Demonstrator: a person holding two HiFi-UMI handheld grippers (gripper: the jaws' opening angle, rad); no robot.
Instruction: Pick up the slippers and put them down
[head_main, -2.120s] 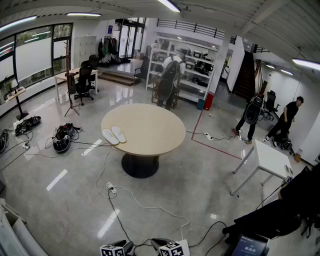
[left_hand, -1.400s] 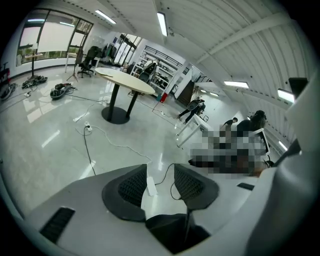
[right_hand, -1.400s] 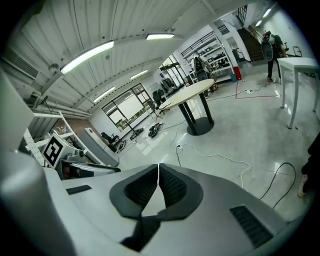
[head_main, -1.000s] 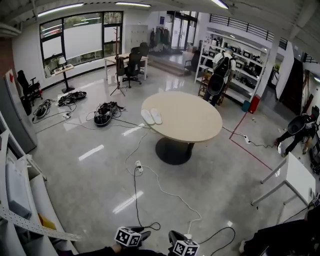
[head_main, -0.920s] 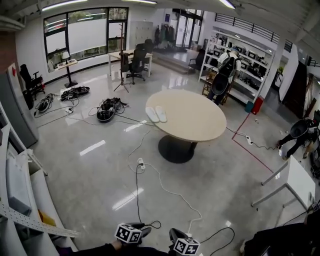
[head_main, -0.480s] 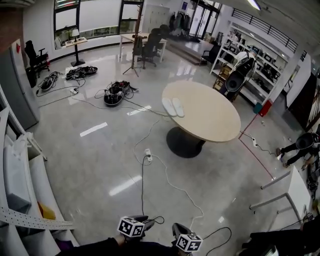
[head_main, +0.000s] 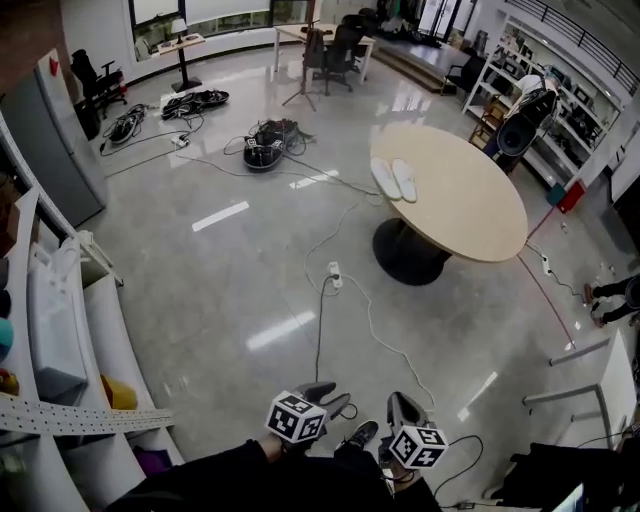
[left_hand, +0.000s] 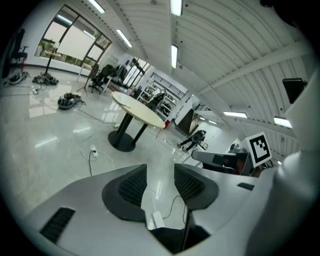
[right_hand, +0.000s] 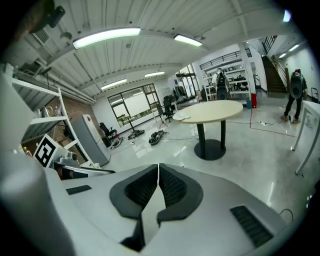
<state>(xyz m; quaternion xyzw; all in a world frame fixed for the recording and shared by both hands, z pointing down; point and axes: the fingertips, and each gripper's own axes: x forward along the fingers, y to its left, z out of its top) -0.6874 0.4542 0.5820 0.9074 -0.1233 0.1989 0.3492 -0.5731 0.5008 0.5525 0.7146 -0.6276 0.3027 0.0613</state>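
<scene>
The two white slippers (head_main: 394, 179) are lying side by side at the left edge of the round surface (head_main: 470, 215), as the head view shows it, well apart from both tools. The left tool (left_hand: 160, 168) is hanging over the grey floor (head_main: 230, 290) with its jaws standing apart and nothing between them. The right tool (right_hand: 158, 166), just beside it, is keeping its jaws pressed together with nothing in them. A white cable (head_main: 372, 325) with a power strip (head_main: 333, 272) is trailing across the floor between the tools and the surface's dark pedestal.
</scene>
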